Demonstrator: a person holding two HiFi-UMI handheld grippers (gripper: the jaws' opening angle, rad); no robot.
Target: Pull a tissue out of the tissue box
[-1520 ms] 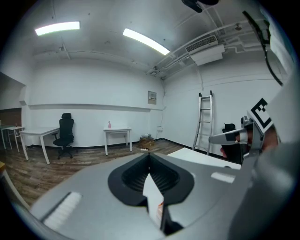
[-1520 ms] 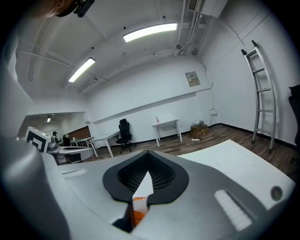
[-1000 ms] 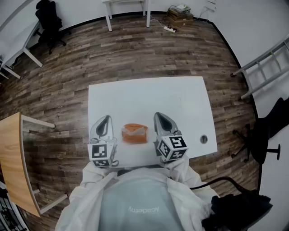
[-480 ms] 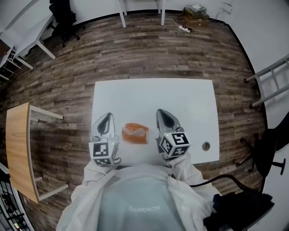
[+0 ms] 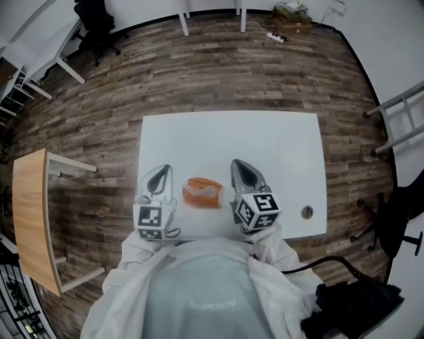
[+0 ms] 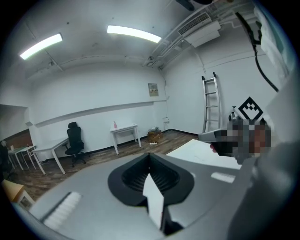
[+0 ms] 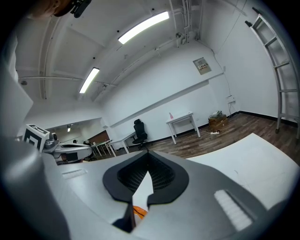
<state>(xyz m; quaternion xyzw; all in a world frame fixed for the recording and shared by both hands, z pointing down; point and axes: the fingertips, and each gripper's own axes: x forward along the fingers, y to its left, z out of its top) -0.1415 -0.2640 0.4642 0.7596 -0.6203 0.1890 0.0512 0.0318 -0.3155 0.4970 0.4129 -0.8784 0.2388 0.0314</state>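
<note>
An orange tissue box (image 5: 202,192) with a pale top sits near the front edge of the white table (image 5: 265,145). In the head view my left gripper (image 5: 161,176) stands just left of the box and my right gripper (image 5: 241,169) just right of it, both apart from it. Both point away from me with jaws shut and nothing between them. The left gripper view shows its gripper (image 6: 150,158) closed, with the right gripper's marker cube (image 6: 251,110) off to the right. Under the closed right gripper (image 7: 147,158) a sliver of the orange box (image 7: 139,211) shows.
A wooden side table (image 5: 30,225) stands left of the white table. A ladder (image 5: 397,116) and a black office chair (image 5: 394,212) are on the right. A round cable hole (image 5: 307,212) marks the table's right front corner. White tables and a chair (image 5: 93,20) line the far wall.
The head view has shifted a little, so the table sits slightly lower and further right in the picture. Both grippers and the box keep their places relative to each other.
</note>
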